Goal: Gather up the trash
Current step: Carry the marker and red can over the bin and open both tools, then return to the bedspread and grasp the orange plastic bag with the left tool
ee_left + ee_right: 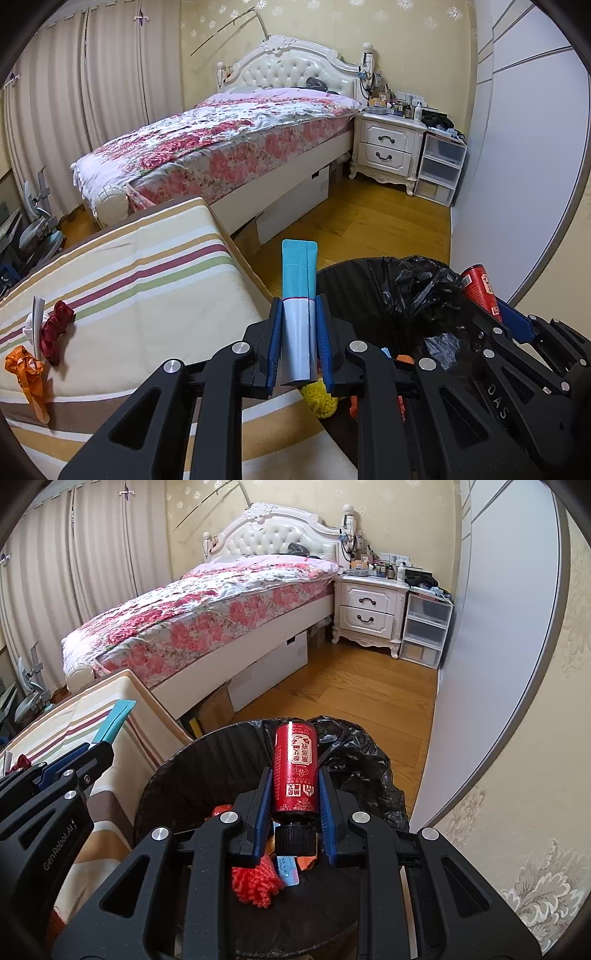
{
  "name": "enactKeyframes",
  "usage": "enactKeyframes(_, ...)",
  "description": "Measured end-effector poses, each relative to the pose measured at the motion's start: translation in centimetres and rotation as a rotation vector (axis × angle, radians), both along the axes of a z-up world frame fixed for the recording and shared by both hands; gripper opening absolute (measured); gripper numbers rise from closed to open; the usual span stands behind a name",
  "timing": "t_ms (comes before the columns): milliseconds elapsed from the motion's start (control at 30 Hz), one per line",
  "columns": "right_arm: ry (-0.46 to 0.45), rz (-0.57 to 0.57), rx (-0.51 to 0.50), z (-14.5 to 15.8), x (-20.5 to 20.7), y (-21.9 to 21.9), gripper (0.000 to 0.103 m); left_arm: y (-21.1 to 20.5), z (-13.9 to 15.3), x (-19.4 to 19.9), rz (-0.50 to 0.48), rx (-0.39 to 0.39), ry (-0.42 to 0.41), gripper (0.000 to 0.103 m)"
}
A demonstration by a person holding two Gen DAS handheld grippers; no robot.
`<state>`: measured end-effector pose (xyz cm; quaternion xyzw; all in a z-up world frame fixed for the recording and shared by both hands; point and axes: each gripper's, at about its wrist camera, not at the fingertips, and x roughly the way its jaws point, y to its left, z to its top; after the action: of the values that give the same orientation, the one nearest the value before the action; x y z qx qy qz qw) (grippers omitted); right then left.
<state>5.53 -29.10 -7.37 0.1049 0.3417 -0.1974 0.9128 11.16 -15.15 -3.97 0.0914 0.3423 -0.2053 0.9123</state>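
My left gripper (298,325) is shut on a teal and silver wrapper (298,295), held upright at the left rim of the bin (354,273), which is lined with a black bag. My right gripper (295,794) is shut on a red bottle (295,771) with a black cap, held over the bin (177,775). The bottle also shows in the left wrist view (480,288). Inside the bin lie a red pompom (255,882), a yellow pompom (321,400) and other scraps. On the striped cloth (147,295) lie a dark red scrunchie (55,328), an orange ribbon (27,373) and a white scrap (35,317).
A bed with a floral cover (221,140) stands behind. A white nightstand (388,147) and plastic drawers (439,166) are at the back right. A white wardrobe door (517,166) runs along the right. Wooden floor (369,221) lies between bed and bin.
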Motion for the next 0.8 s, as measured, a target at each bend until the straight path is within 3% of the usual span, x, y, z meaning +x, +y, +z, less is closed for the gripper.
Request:
enactKeyframes(200,-0.001,-0.015,0.006,-0.2,0.3,-0.5,0.025,-0.5,-0.5,0.6,-0.001,0.023,0.025,0.021)
enactKeyframes(267,0.000,-0.021,0.006,-0.2,0.4,-0.5,0.028,-0.5,-0.6,0.8,0.006,0.030,0.034,0.038)
enactKeyframes(333,-0.005,-0.028,0.003,-0.1,0.3,-0.5,0.036,-0.4,-0.6,0.7,0.013,0.024,0.033,0.048)
enactKeyframes(533,-0.008,-0.045,0.004,0.1,0.1,-0.7,0.038,0.0,-0.3,0.5,0.033,0.014,0.025,0.061)
enactKeyframes(633,-0.011,-0.054,-0.001,0.2,-0.1,-0.8,0.044,0.4,-0.1,0.6,0.051,0.009,0.019,0.068)
enactKeyframes(800,-0.009,-0.057,-0.006,0.4,-0.1,-0.5,0.051,1.7,0.2,0.7,0.084,0.003,0.016,0.070)
